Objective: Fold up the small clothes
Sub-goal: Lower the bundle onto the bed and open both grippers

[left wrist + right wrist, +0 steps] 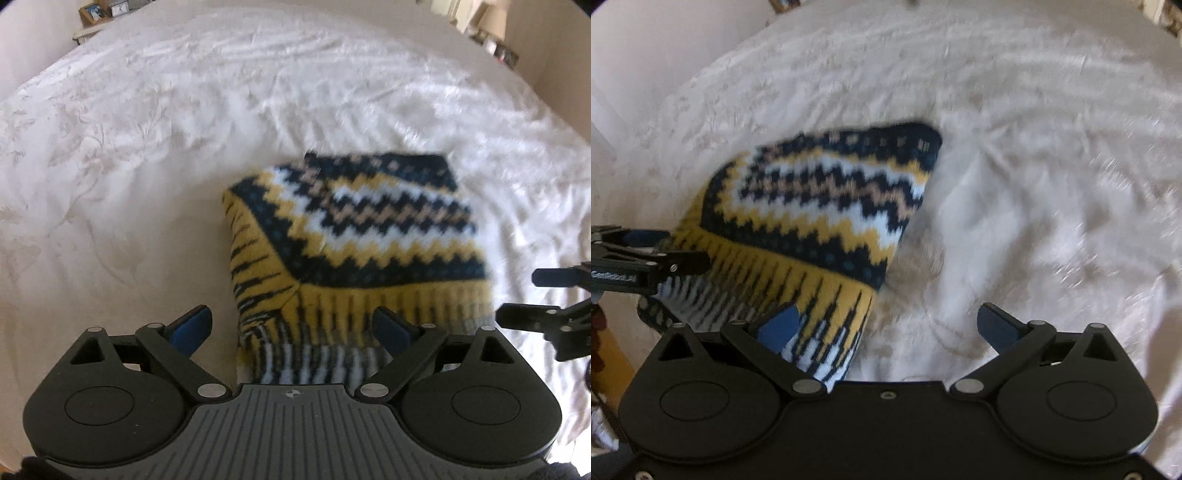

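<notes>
A small knitted garment (pixel 354 236) with navy, yellow, white and tan zigzag bands lies folded on the white bedspread (pixel 147 147). Its ribbed yellow hem faces me. My left gripper (pixel 295 328) is open, its blue pads either side of the hem's near left corner. My right gripper (pixel 890 325) is open, its left pad over the garment's (pixel 827 206) near right corner. The right gripper also shows at the right edge of the left wrist view (pixel 535 295). The left gripper shows at the left edge of the right wrist view (pixel 665 254).
The white bedspread (pixel 1052 203) with a faint floral pattern stretches all around. A bedside table with a picture frame and clock (pixel 103 11) stands at the far left. Shelves with small items (pixel 495 40) stand at the far right.
</notes>
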Demonstrator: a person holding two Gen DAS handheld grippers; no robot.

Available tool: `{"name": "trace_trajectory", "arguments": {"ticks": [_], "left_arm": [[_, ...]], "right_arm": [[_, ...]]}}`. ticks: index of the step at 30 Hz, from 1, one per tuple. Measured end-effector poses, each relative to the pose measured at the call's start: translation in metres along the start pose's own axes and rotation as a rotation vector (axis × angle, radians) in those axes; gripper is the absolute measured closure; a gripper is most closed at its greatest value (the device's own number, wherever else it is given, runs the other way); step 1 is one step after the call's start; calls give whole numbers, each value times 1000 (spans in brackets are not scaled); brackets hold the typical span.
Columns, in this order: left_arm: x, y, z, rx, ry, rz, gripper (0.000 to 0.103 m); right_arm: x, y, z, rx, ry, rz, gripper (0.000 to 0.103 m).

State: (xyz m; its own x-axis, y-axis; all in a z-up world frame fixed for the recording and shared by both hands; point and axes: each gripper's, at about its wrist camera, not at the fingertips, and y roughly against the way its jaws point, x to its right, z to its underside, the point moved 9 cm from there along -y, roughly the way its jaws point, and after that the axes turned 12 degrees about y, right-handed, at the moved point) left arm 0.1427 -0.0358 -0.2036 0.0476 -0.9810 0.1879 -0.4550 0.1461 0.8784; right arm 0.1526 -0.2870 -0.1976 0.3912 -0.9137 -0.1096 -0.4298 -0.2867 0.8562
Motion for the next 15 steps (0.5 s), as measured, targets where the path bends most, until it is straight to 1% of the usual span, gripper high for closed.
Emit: {"name": "trace_trajectory", "arguments": {"ticks": [4, 8, 11, 13, 15], "left_arm": [[10, 21, -9, 18, -27, -9, 12], [20, 41, -14, 41, -52, 24, 16], [21, 55, -13, 41, -54, 51, 21], [18, 65, -11, 43, -44, 41, 22], [13, 75, -8, 46, -44, 7, 23]], "right_arm": [[-2, 22, -11, 61, -40, 47, 0], [-10, 45, -19, 116, -98, 67, 0], [-19, 59, -21, 133, -135, 90, 0], [-27, 67, -22, 140, -158, 98, 0], [-36, 76, -21, 145, -164, 111, 0]]}}
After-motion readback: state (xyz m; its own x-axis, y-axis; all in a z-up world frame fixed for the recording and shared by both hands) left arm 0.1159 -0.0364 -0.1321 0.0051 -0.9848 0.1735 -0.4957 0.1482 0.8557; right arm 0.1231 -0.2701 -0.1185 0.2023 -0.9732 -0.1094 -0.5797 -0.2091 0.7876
